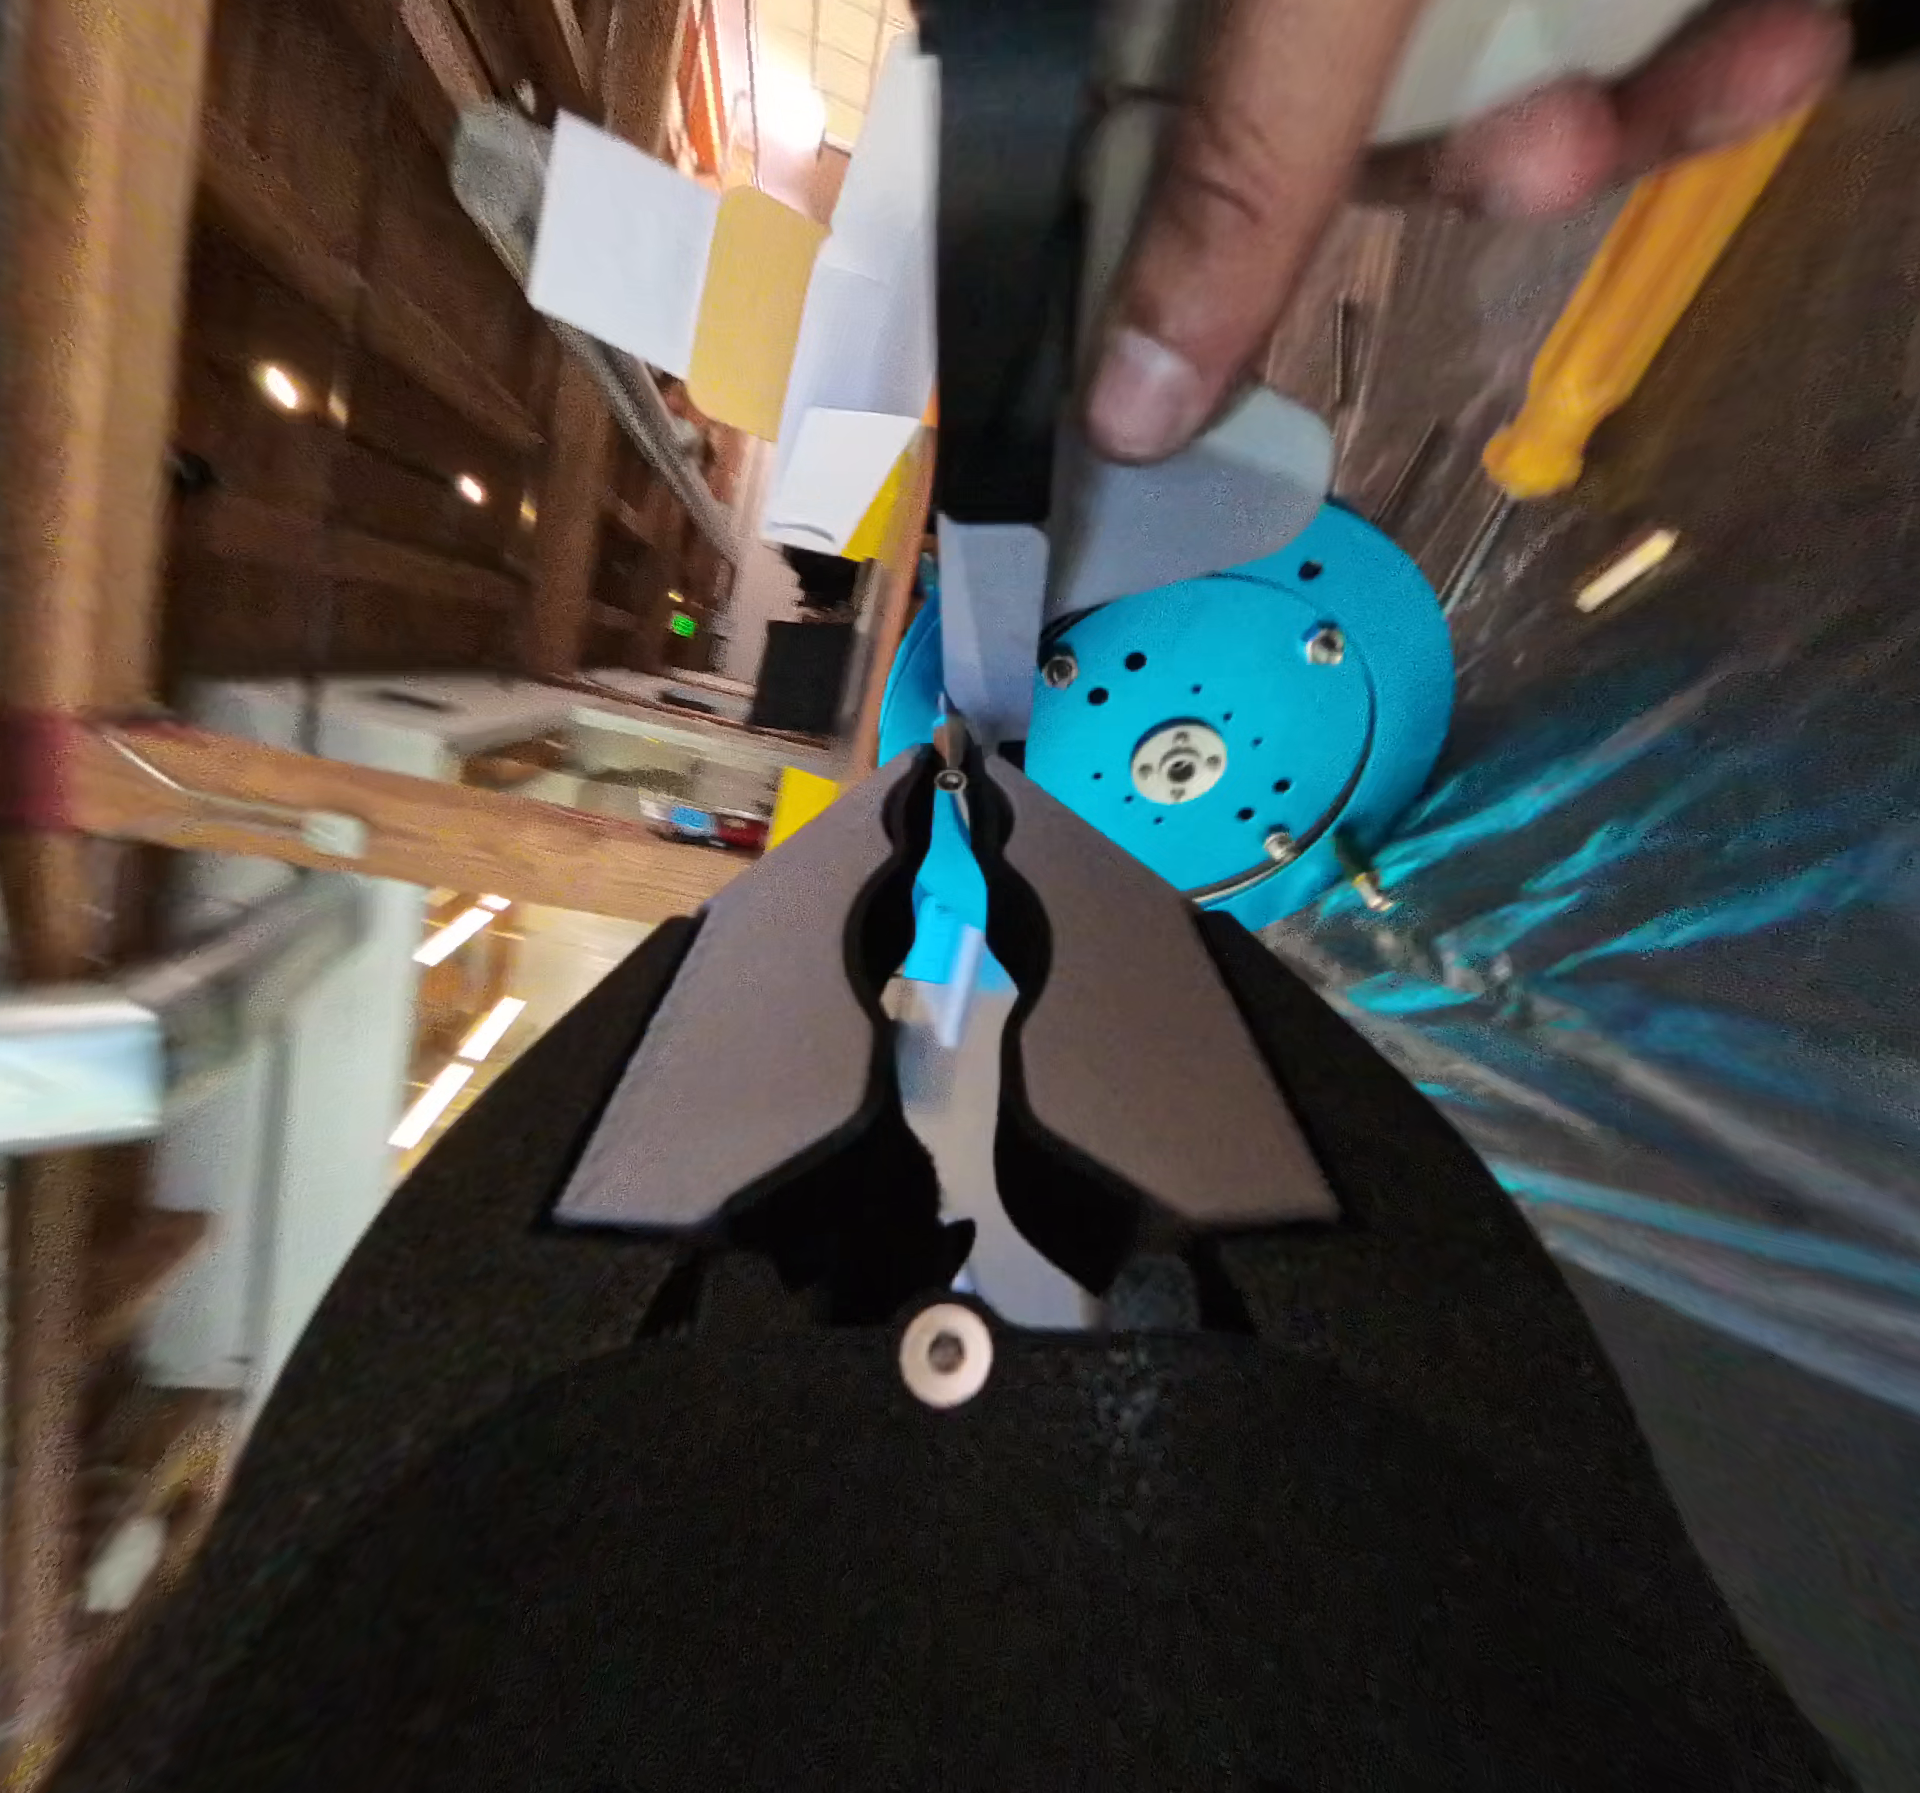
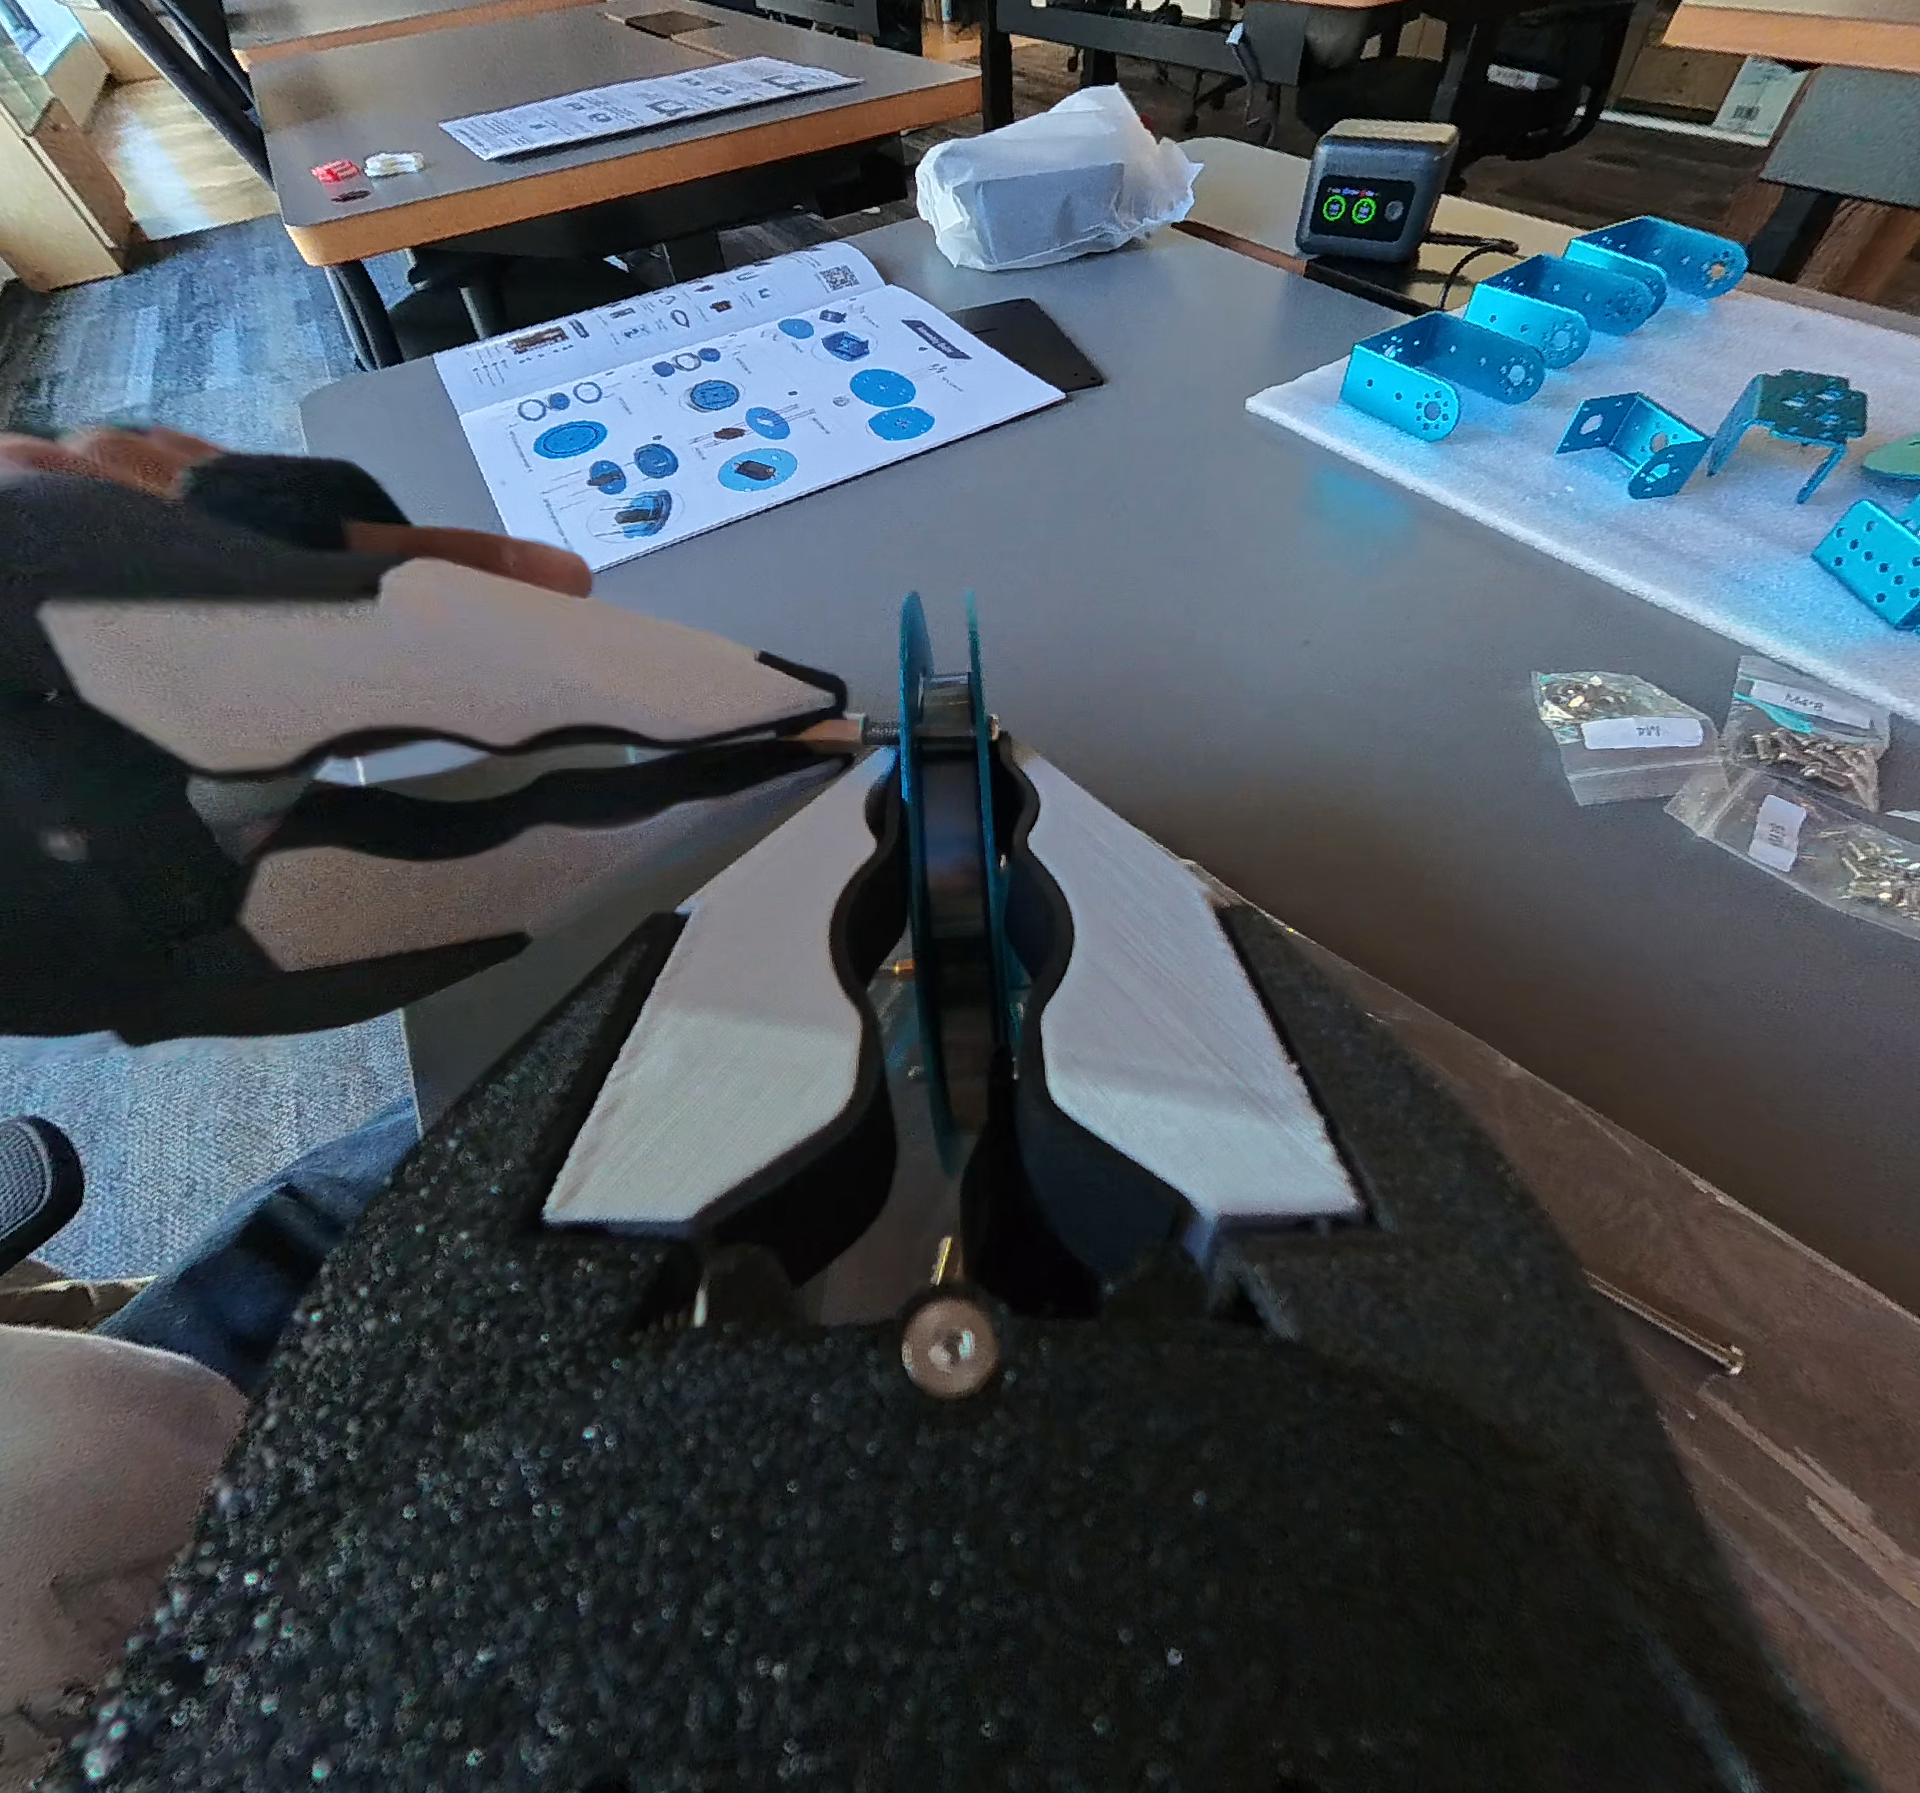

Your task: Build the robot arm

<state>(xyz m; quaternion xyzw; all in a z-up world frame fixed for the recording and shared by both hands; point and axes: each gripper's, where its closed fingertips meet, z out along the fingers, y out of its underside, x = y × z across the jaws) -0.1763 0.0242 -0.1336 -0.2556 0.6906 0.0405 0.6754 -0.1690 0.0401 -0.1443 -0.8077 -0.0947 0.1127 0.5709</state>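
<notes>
We see a grey table with a wooden edge along its near right side. We take the open instruction booklet lying on it as our landmark. Behind the booklet's right end lies a flat black plate, and farther back a white plastic bag around a grey block. Well to the booklet's right a white foam sheet carries blue metal brackets. Nearer us than that sheet lie small clear bags of screws. Behind the sheet stands a small dark device with a lit screen.
</notes>
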